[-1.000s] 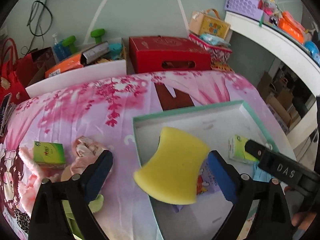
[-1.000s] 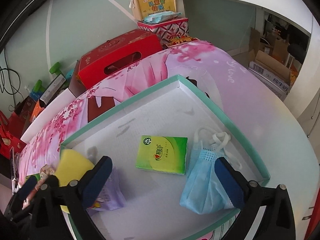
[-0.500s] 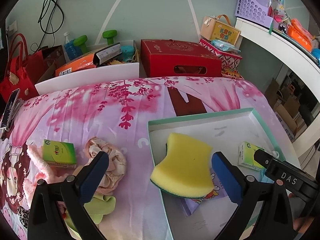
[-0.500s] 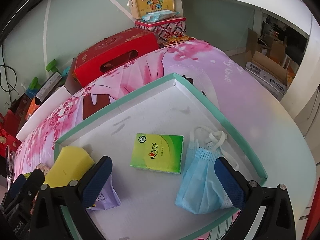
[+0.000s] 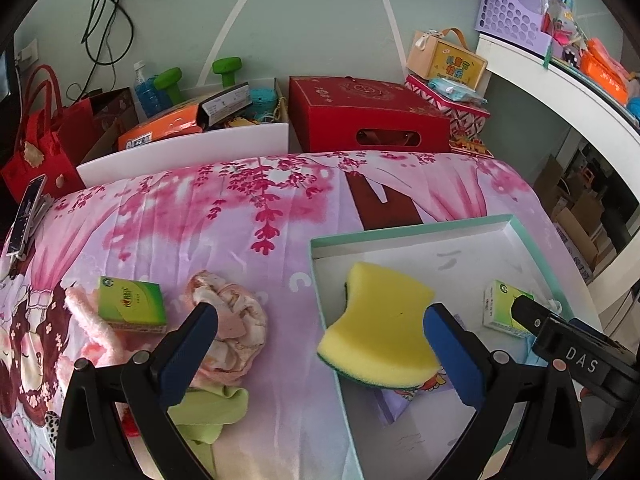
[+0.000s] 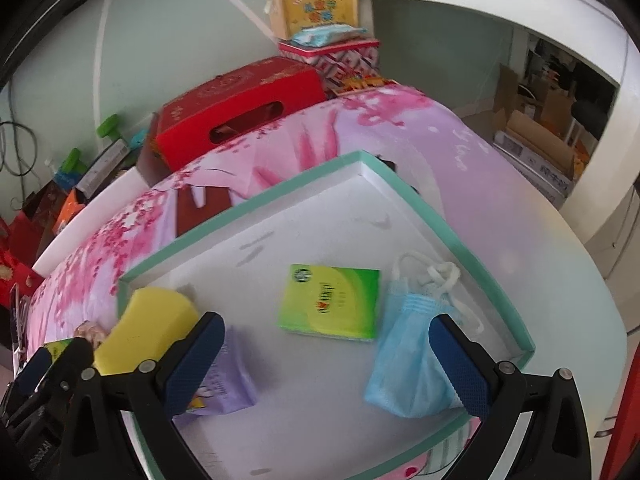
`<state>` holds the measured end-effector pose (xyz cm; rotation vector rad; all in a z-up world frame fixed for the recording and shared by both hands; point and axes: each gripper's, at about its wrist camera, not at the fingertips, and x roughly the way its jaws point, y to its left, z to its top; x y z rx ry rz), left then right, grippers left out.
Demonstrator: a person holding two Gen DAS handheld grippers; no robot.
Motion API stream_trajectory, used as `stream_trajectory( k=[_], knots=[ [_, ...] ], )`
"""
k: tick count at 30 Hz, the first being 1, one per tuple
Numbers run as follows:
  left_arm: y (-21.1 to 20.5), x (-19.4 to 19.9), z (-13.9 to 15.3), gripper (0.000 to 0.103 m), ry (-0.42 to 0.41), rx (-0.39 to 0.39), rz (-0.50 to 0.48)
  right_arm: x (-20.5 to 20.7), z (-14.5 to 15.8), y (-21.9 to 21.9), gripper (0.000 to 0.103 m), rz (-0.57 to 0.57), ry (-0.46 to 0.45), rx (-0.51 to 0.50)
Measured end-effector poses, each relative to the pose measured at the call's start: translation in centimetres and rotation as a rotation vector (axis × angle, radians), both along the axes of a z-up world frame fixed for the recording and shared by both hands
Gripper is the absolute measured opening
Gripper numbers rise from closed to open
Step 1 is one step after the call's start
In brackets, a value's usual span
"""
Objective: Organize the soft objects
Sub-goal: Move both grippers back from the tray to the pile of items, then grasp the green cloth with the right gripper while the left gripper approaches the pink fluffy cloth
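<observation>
Blue-padded, both the left gripper [image 5: 320,356] and right gripper [image 6: 326,360] hang spread wide, grasping nothing. Inside the tray [image 6: 404,184], nearest first: purple packet [image 6: 224,380], blue mask [image 6: 412,364], yellow sponge [image 5: 380,324] on its left edge, green tissue pack [image 6: 332,300] mid-tray.

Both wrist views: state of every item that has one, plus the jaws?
Left gripper: jaws open, holding nothing.
Right gripper: jaws open, holding nothing.
Yellow sponge: released, propped on the tray's left wall.
Tray: lidless, partly filled.
Green tissue pack: flat in tray.
Blue face mask: crumpled in tray.
Purple packet: flat in tray.
Second tissue pack: outside tray.
Pink cloth: bunched, outside tray.
</observation>
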<state>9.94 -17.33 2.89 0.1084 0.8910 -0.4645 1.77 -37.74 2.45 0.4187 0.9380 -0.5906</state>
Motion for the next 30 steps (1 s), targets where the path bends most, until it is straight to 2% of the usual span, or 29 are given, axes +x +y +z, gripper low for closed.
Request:
stream_trajectory(
  k=[4, 10, 16, 22, 30],
  knots=[
    [2.3, 0.5, 1.0, 0.102, 0.011, 0.004, 0.035, 0.8, 0.8, 2.3, 0.103, 0.047, -0.024, 0.006],
    [10.9, 2.3, 3.0, 0.102, 0.006, -0.047, 0.256, 2.5, 1.4, 6.5, 0.103, 0.168, -0.051, 0.04],
    [18.1, 2.5, 3.2, 0.102, 0.024, -0.006, 0.439, 3.7, 2.1, 11.0, 0.103, 0.277, -0.057, 0.003],
    [22.3, 1.6, 2.9, 0.102, 0.045, -0.001, 0.519, 4.9, 2.1, 15.7, 0.103, 0.399, -0.058, 0.026],
    [24.9, 1.1, 1.4, 0.102, 0.093, -0.007, 0.571, 5.5, 0.8, 20.9, 0.103, 0.529, -0.018, 0.048]
  ],
)
